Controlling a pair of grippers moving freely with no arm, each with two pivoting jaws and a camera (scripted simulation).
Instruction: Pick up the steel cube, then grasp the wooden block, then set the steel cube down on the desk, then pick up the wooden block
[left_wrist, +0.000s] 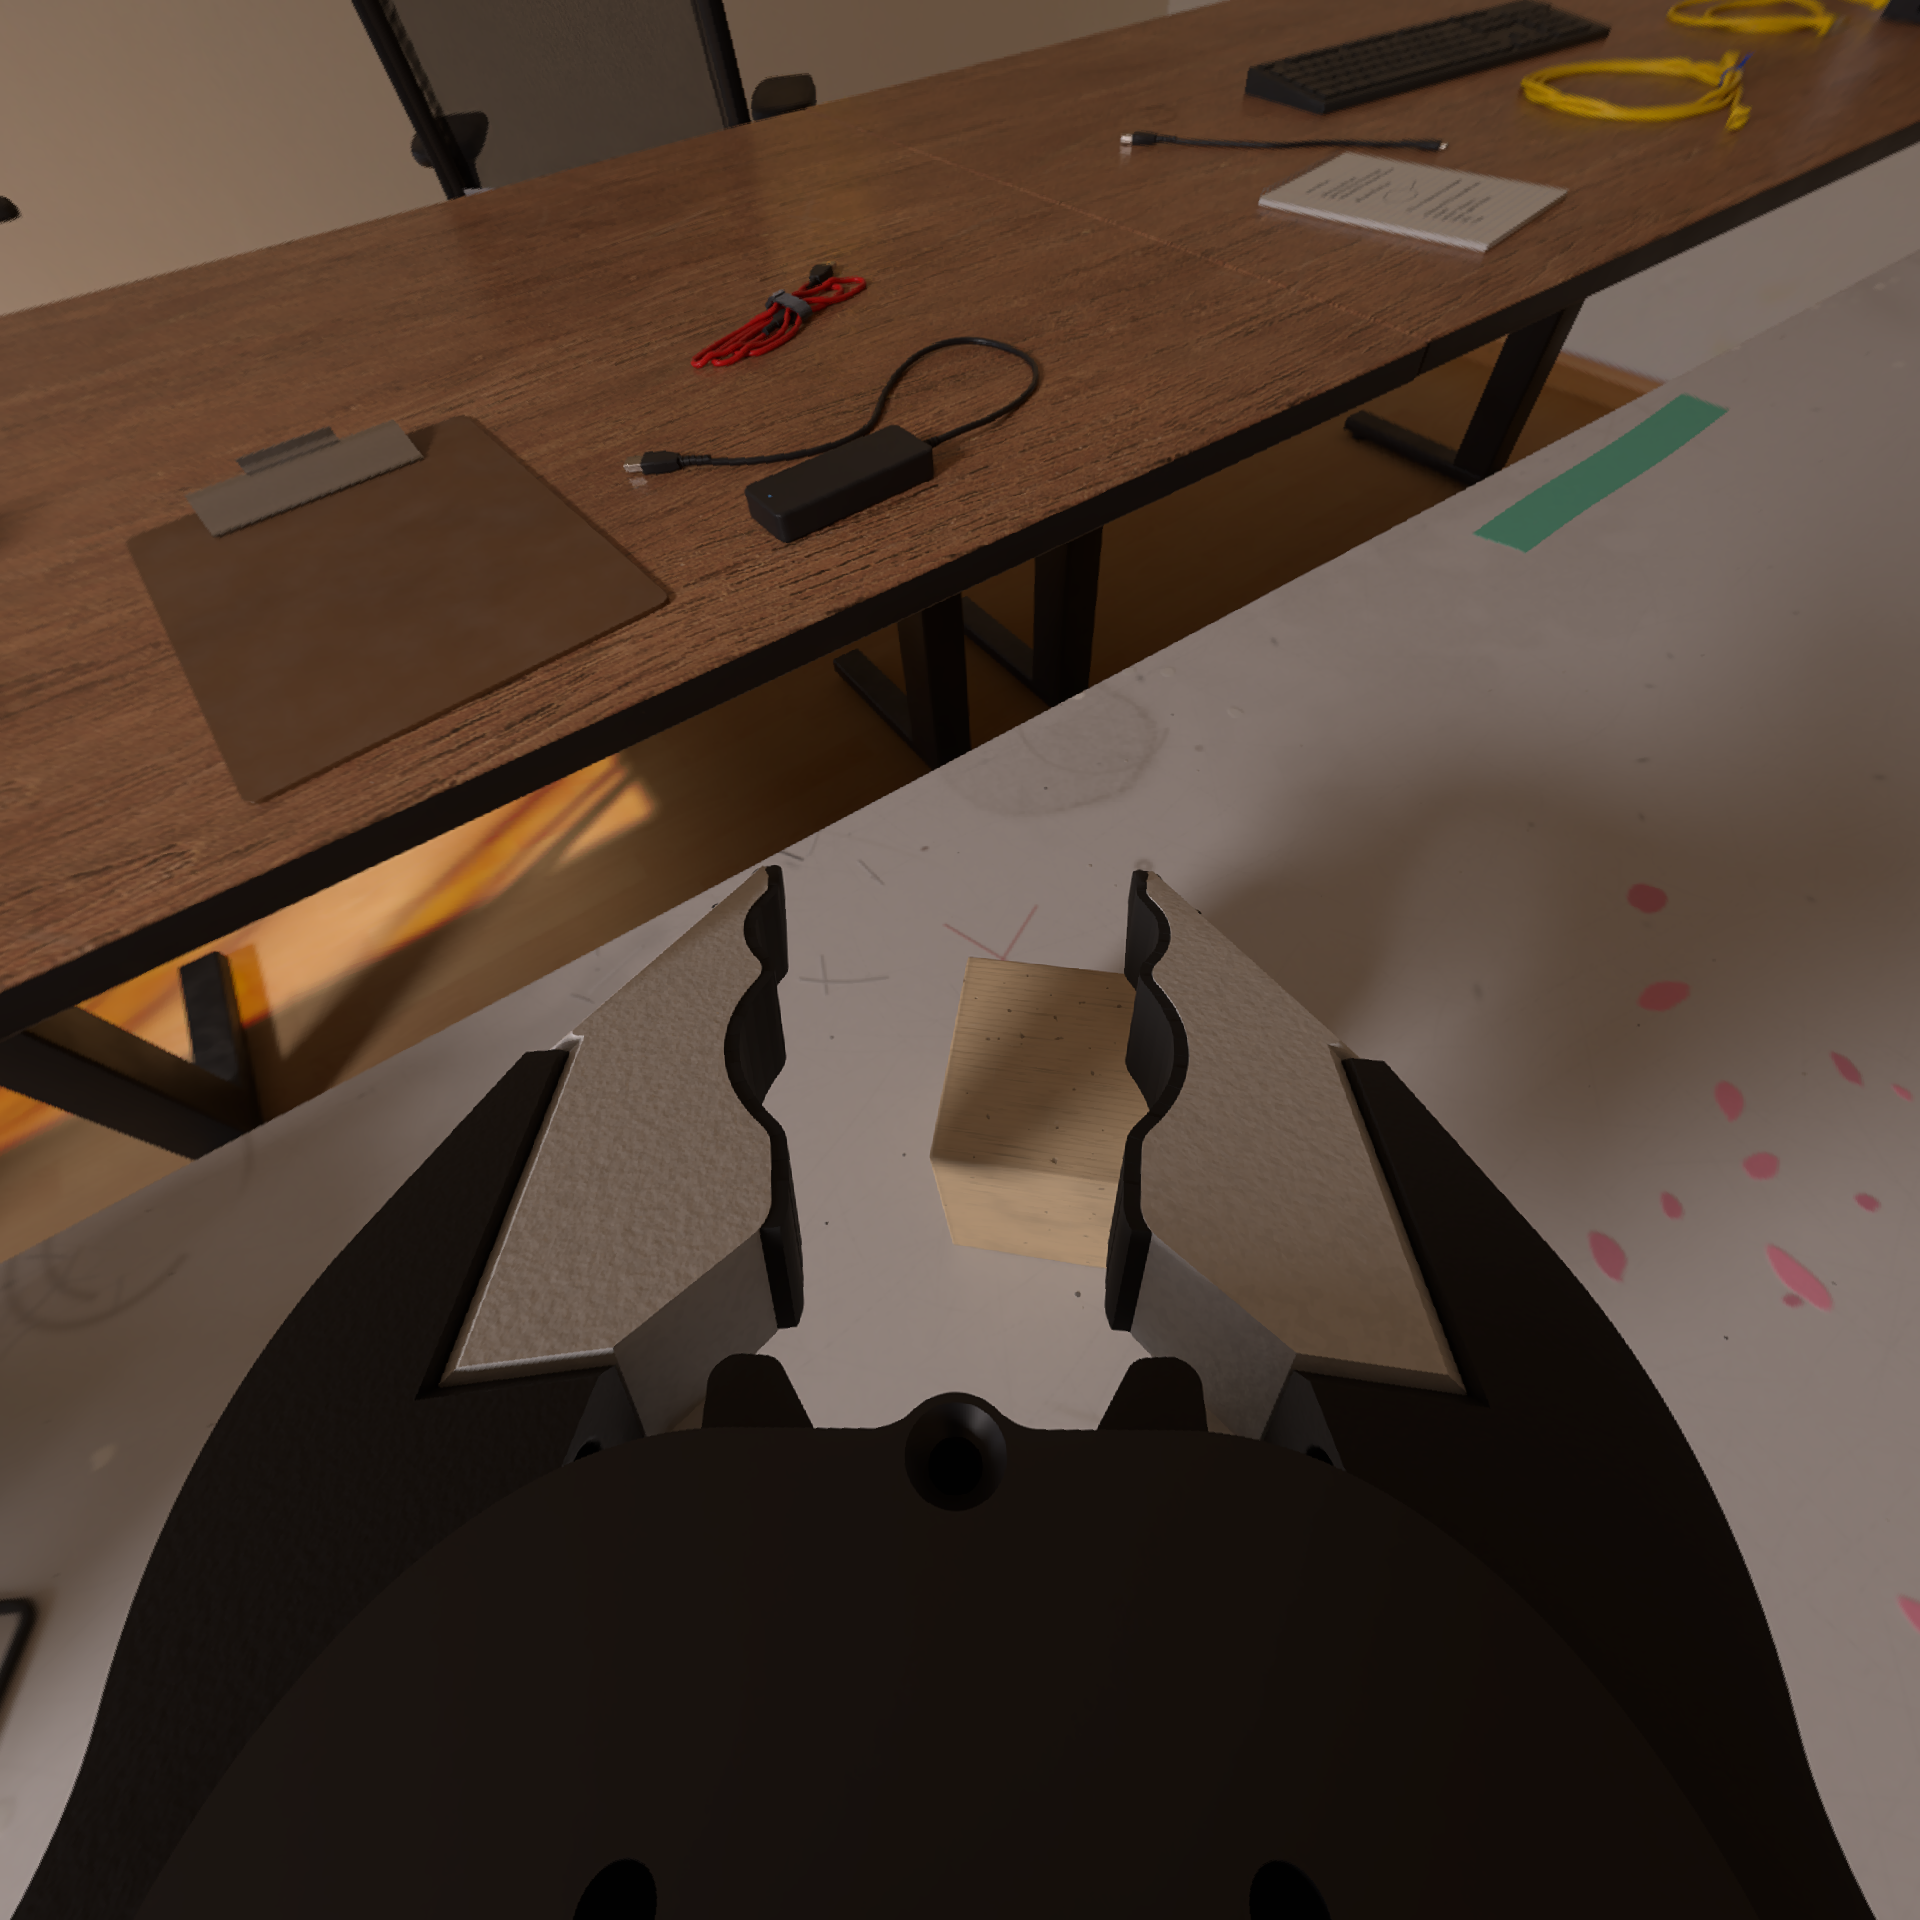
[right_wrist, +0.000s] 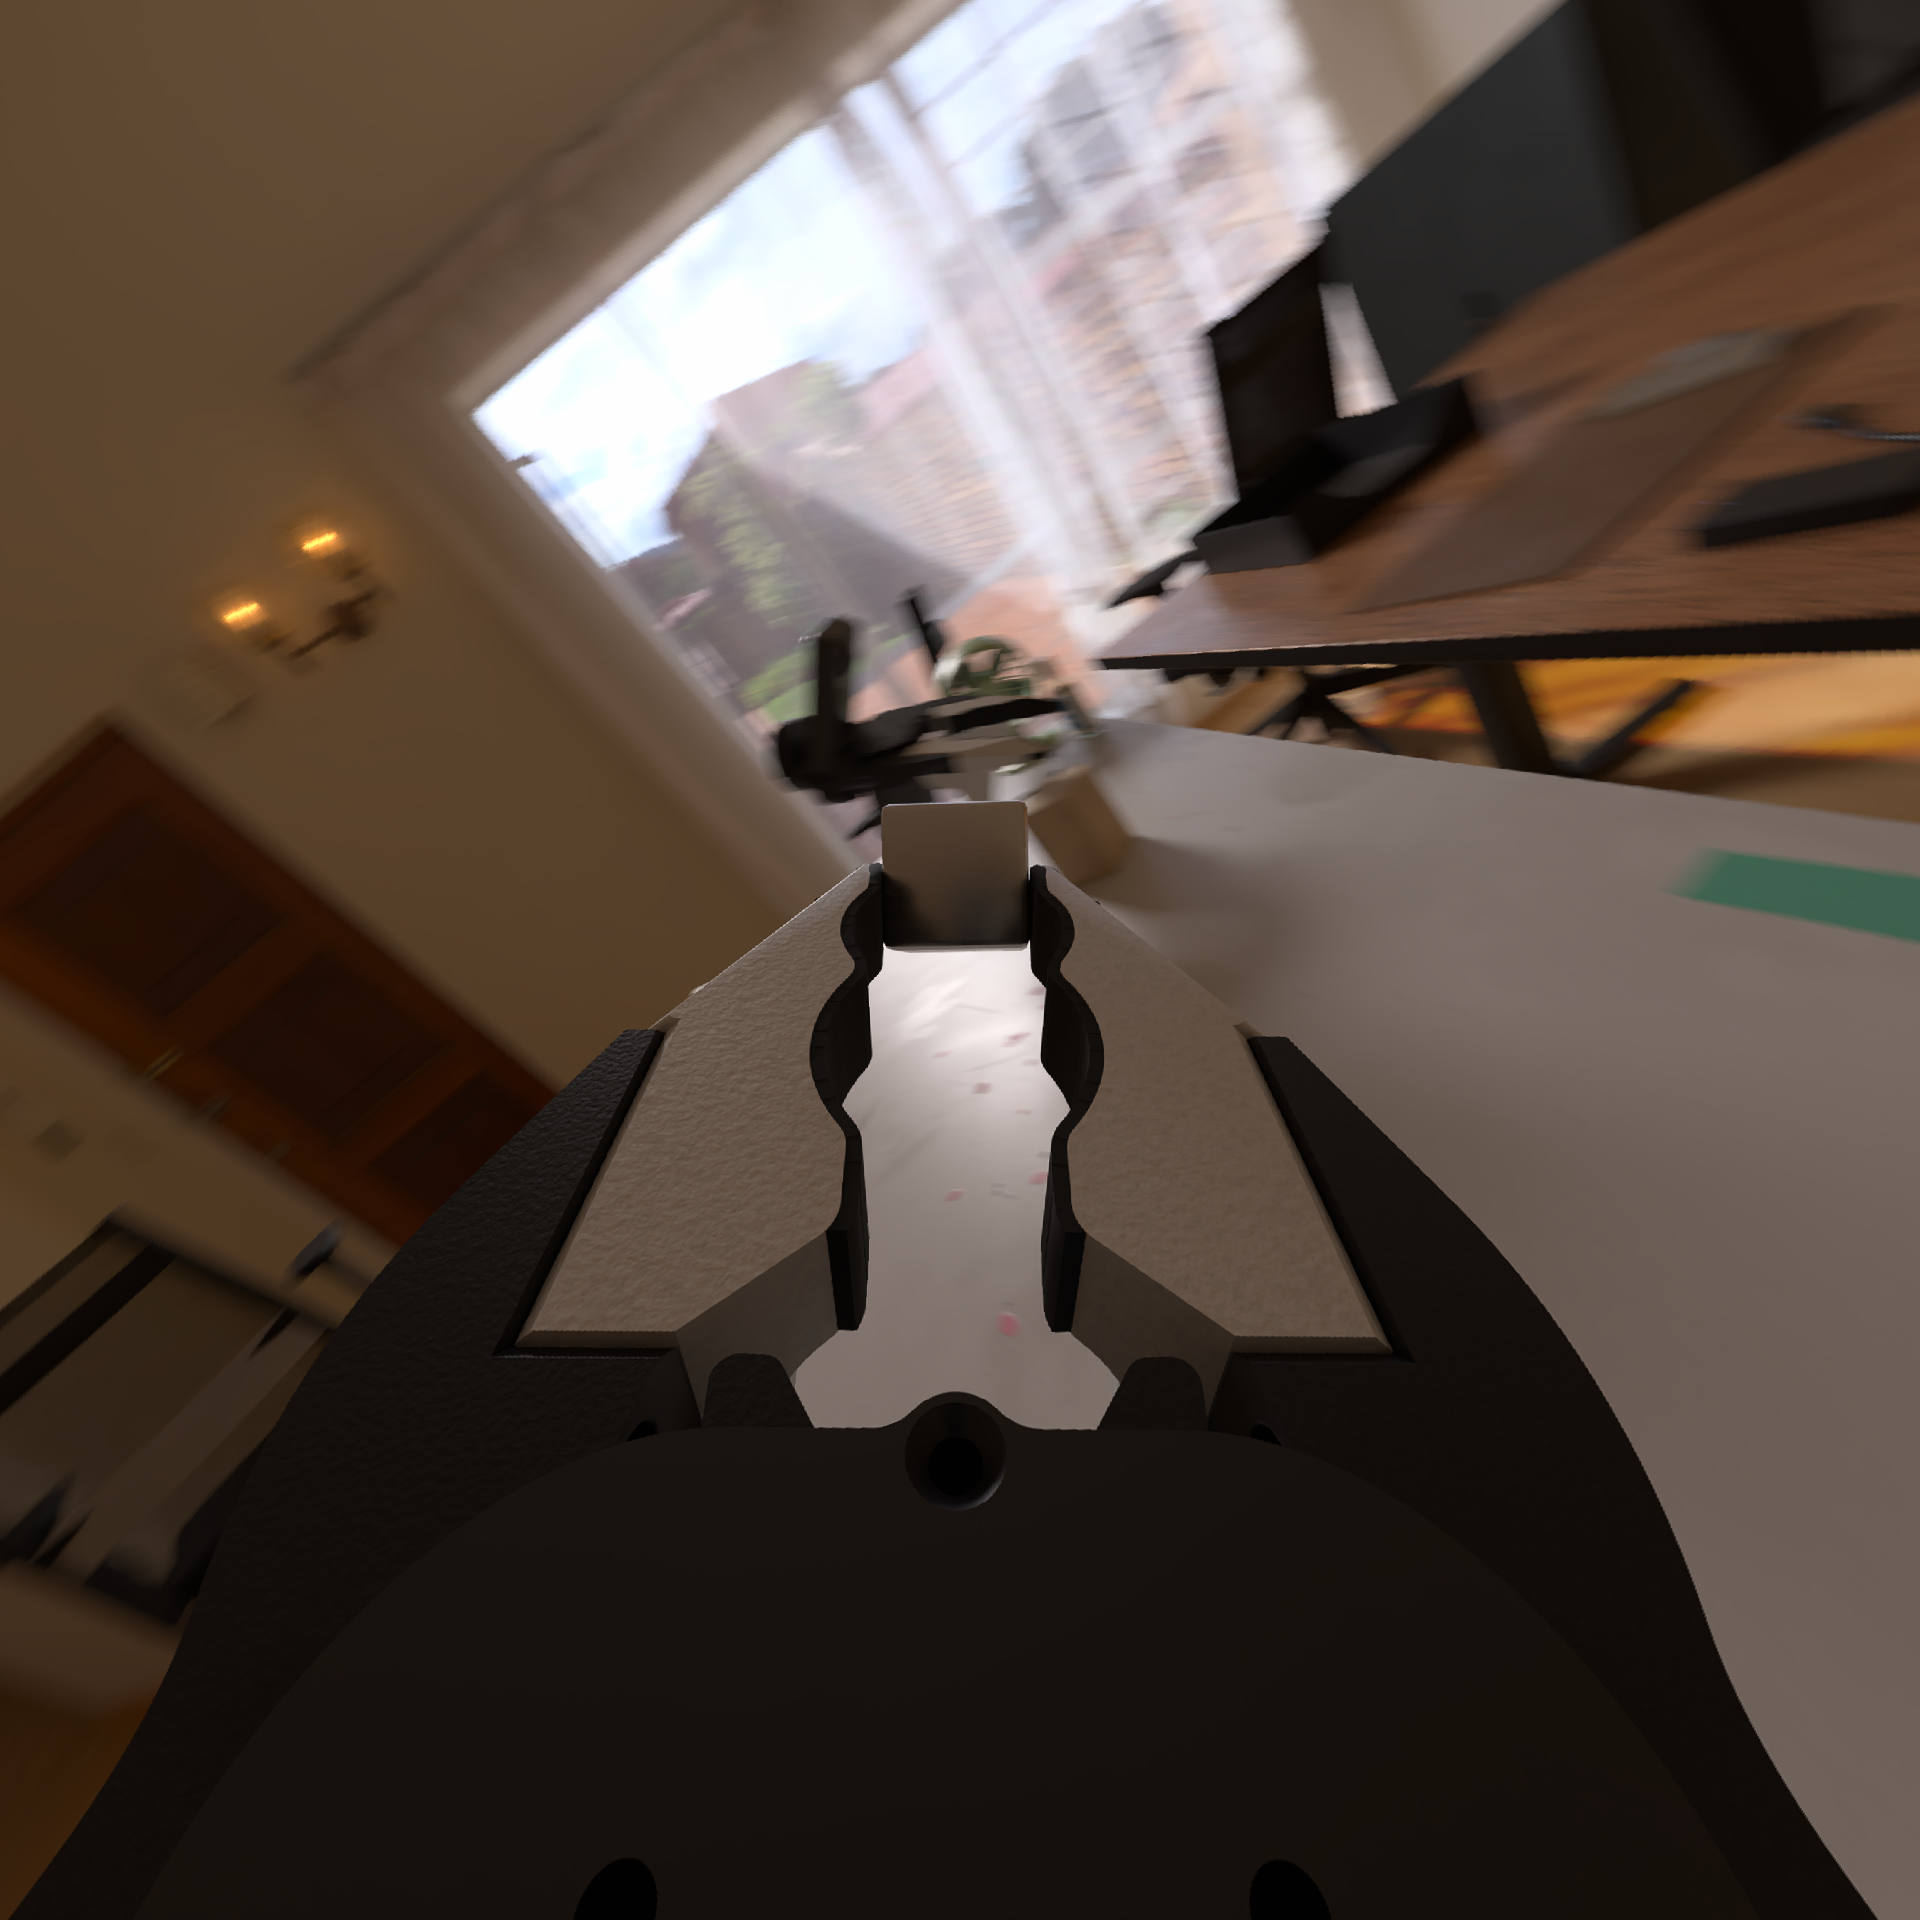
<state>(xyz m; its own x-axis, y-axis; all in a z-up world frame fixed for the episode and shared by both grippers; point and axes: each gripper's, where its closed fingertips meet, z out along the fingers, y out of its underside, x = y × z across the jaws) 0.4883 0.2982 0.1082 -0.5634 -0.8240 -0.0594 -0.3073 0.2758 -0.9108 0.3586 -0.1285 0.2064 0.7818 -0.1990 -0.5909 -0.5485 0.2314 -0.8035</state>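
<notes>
Now: cube (right_wrist: 954, 878) is pinched aloft at right hand-held gripper (right_wrist: 954, 883) tips | left hand-held gripper (left_wrist: 958, 883) is spread over block (left_wrist: 1029, 1101), off-centre, ungrasped | desk (left_wrist: 1455, 727) awaits cube.

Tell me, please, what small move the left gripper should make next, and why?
Probably shift the left gripper slightly rightward and lower, then close. Its jaws are open, and the wooden block sits off-centre, against the right-hand finger. The right gripper already holds the steel cube aloft.
</notes>
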